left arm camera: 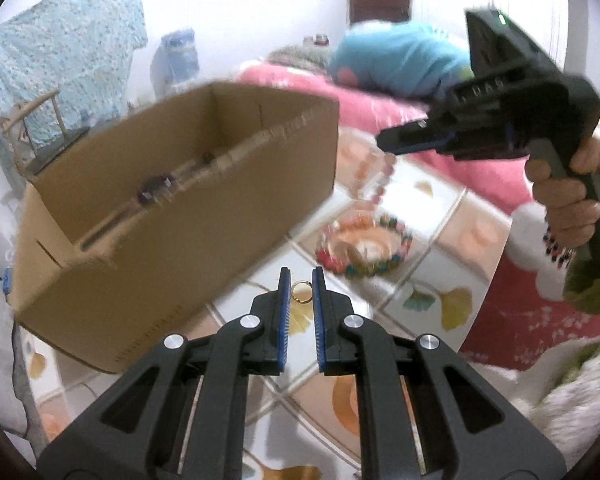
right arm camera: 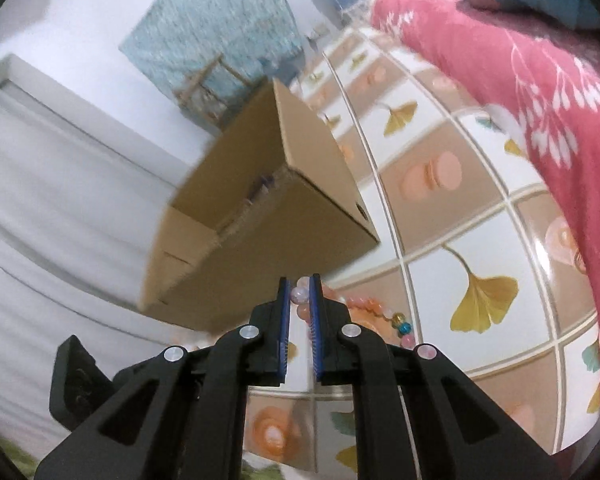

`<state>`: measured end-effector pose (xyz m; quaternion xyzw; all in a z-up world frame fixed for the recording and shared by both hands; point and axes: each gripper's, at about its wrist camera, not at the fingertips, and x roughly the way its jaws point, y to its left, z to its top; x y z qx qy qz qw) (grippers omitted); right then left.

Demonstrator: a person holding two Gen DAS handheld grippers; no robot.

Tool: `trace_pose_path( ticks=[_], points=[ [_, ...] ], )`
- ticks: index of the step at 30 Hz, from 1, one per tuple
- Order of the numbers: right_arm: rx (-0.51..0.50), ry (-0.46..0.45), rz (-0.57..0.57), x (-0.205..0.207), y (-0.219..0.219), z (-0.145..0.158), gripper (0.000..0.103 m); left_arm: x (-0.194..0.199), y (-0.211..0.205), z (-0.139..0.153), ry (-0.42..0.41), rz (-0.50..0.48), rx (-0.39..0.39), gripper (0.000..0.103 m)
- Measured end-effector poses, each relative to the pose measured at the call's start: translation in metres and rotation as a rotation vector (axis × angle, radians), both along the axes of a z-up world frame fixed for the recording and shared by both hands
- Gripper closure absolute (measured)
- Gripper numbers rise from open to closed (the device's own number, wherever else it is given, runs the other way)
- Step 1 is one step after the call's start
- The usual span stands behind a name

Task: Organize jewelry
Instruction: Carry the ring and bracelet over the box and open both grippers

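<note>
Left wrist view first: the left tool [left arm camera: 301,286] has its blue pads pinched in on a small gold ring [left arm camera: 301,291], so that one is held right at the tips. Past it on the left sits an open cardboard box [left arm camera: 172,216] with a divider strip inside carrying some dark pieces, too blurry to name. To the right of the box, lying on the ginkgo-print counter [left arm camera: 432,304], there's a multicoloured bead bracelet [left arm camera: 366,246]. Above that, the right tool [left arm camera: 396,140], held by a hand [left arm camera: 568,200], has a pink bead strand [left arm camera: 380,178] dangling from its closed tip toward the bracelet. A pink floral blanket [left arm camera: 496,176] lies along the far right.

Right wrist view: the right tool [right arm camera: 300,294] is clamped narrow on pale pink beads of the strand [right arm camera: 300,294], and more of the same strand trails off to the right behind the fingers, orange-pink beads first, then what I think are a couple of blue and yellow ones. The box [right arm camera: 260,216] is just beyond the tips, tilted in this view, open side facing left. The counter [right arm camera: 480,208] stretches off to the right and the pink blanket [right arm camera: 540,64] covers the far right edge.
</note>
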<state>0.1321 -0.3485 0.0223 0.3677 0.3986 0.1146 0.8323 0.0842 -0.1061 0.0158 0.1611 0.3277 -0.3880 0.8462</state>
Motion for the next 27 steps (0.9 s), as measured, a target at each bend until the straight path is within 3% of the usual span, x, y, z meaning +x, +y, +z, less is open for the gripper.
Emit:
trace_pose_path(
  ticks=[5,12,15,19,27],
  points=[
    [-0.008,-0.112,0.006,0.006,-0.006,0.038,0.093,0.008,0.021,0.05,-0.027,0.023,-0.129,0.093],
    [-0.03,-0.267,0.082,0.023,0.003,0.088,0.093,0.048,0.037,0.093,-0.071,0.079,-0.185,0.093],
    [-0.025,-0.312,0.147,0.044,0.015,0.102,0.093,0.072,0.037,0.093,-0.065,0.122,-0.133,0.093],
    [-0.026,-0.326,0.223,0.074,0.032,0.106,0.093,0.106,0.045,0.082,0.006,0.153,-0.058,0.093],
    [-0.011,-0.218,0.315,0.129,0.058,0.077,0.093,0.157,0.053,0.032,0.235,0.152,0.129,0.093]
  ],
)
